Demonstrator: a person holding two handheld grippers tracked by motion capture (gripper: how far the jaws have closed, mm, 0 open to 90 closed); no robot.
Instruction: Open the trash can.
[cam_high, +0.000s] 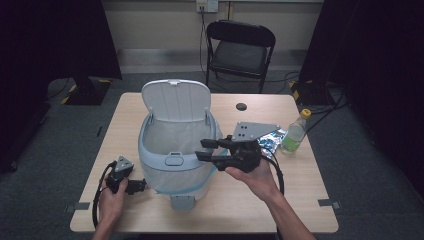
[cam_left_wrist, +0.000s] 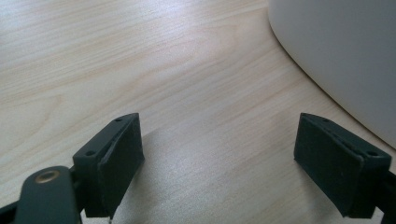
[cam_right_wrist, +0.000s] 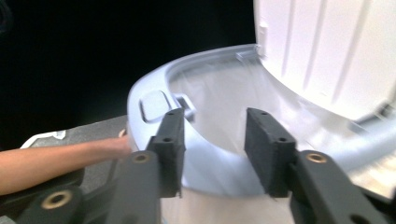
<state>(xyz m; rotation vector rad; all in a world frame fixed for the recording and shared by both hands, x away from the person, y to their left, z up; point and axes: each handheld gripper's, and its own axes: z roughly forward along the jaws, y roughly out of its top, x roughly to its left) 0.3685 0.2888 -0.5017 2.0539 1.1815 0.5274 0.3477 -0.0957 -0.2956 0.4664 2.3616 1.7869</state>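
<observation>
A pale blue-grey pedal bin (cam_high: 175, 150) stands mid-table, its white lid (cam_high: 175, 100) raised and a clear liner inside. My right gripper (cam_high: 201, 149) hovers at the bin's right rim and points left over the opening. It is open with nothing between its pads. In the right gripper view, that gripper (cam_right_wrist: 212, 149) looks across the bin's rim (cam_right_wrist: 154, 84) toward the upright lid (cam_right_wrist: 327, 51). My left gripper (cam_high: 141, 186) lies low on the table by the bin's front left. It stands open (cam_left_wrist: 219, 154) over bare wood, with the bin's wall (cam_left_wrist: 336, 51) at its right.
A green-tinted bottle with a yellow cap (cam_high: 295, 132) and a shiny foil packet (cam_high: 272, 140) sit at the table's right. The bin's pedal (cam_high: 182, 202) juts toward the front edge. A black folding chair (cam_high: 240, 47) stands behind the table. The person's left forearm (cam_right_wrist: 60, 158) lies beyond the bin.
</observation>
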